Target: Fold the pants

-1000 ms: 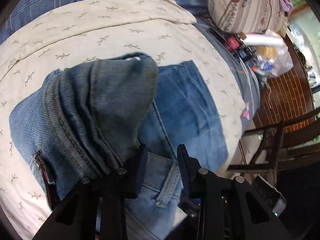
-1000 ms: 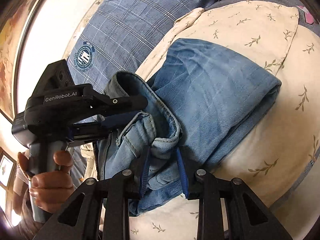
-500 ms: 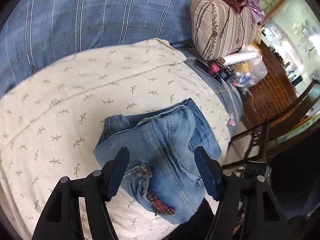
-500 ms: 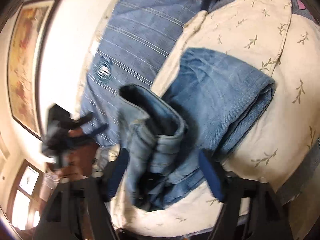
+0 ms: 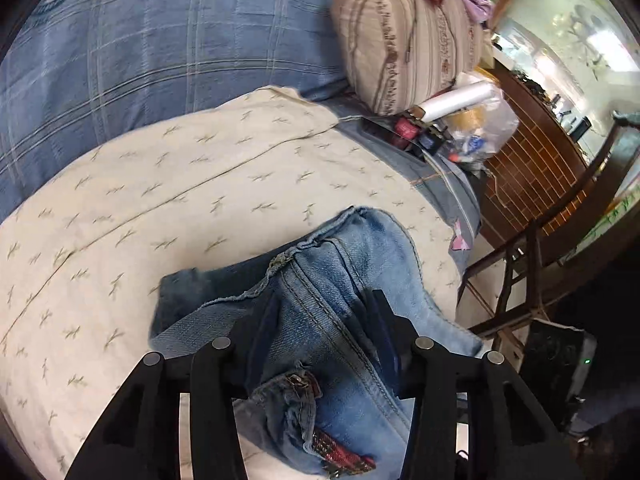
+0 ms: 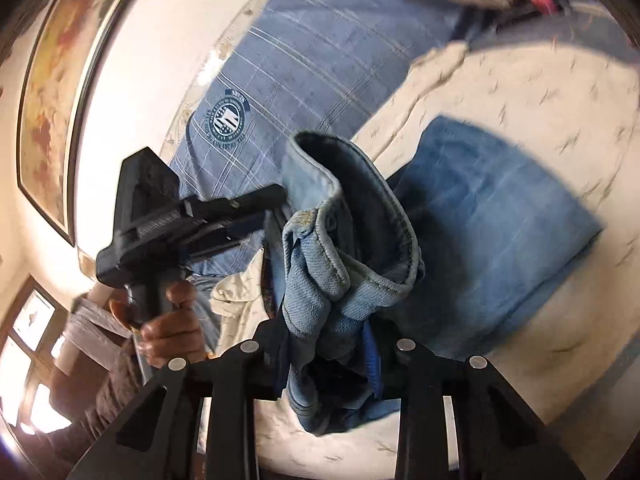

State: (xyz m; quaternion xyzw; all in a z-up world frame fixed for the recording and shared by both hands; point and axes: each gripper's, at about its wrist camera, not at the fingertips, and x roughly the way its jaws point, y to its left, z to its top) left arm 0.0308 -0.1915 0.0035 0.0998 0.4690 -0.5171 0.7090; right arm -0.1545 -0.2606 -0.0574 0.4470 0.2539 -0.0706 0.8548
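- Where my left gripper (image 5: 320,332) meets the jeans (image 5: 328,320), its jaws are closed on a bunched fold of denim; the tips are buried in cloth
- The jeans lie folded on the cream leaf-print cover (image 5: 160,200), near its edge
- My right gripper (image 6: 326,344) pinches the waistband, lifted off the cover; this view is blurred, so seams are hard to read
- Beyond sit a blue plaid blanket (image 5: 160,40), a striped pillow (image 5: 400,40) and clutter in a plastic bag (image 5: 476,132); a dark chair (image 5: 532,264) stands on the right, cut off by the rim
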